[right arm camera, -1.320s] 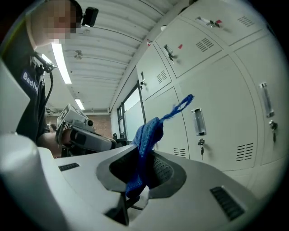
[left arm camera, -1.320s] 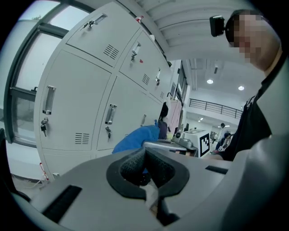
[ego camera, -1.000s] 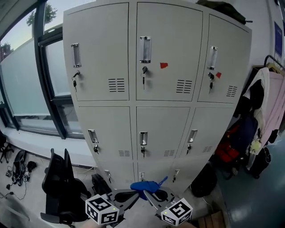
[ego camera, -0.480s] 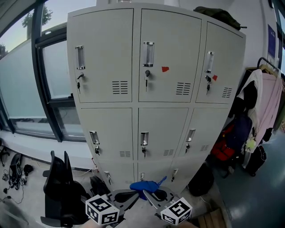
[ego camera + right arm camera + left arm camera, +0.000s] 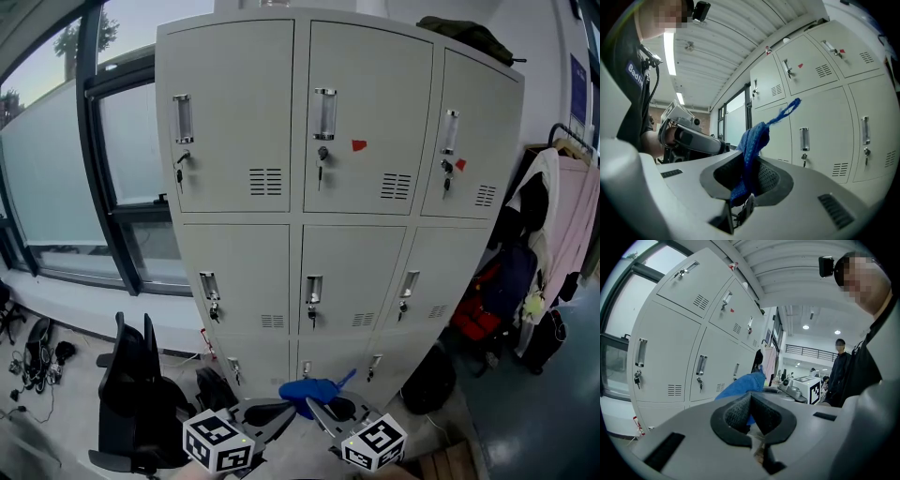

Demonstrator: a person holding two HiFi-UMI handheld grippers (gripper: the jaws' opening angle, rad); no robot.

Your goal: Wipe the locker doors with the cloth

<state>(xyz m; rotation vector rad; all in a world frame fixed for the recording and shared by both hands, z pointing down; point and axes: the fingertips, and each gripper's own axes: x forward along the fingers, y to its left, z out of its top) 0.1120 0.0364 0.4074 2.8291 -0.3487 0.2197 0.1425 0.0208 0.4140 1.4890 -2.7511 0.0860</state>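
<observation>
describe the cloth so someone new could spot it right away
Below the grey locker bank, look along the head view's bottom edge. The cloth is the bundle clamped in the right gripper, bright blue where everything around it is grey.

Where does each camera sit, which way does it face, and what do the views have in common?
Head view: on the person's head, facing forward and down at the lockers; the left gripper and right gripper show at the bottom edge.
Left gripper view: on the left gripper, looking up along its closed jaws; lockers on the left, the person's torso on the right.
Right gripper view: on the right gripper, looking up along jaws closed on the blue cloth; lockers on the right, torso on the left.
Shared: all three show the lockers and the blue cloth; each gripper view also shows the other gripper.
</observation>
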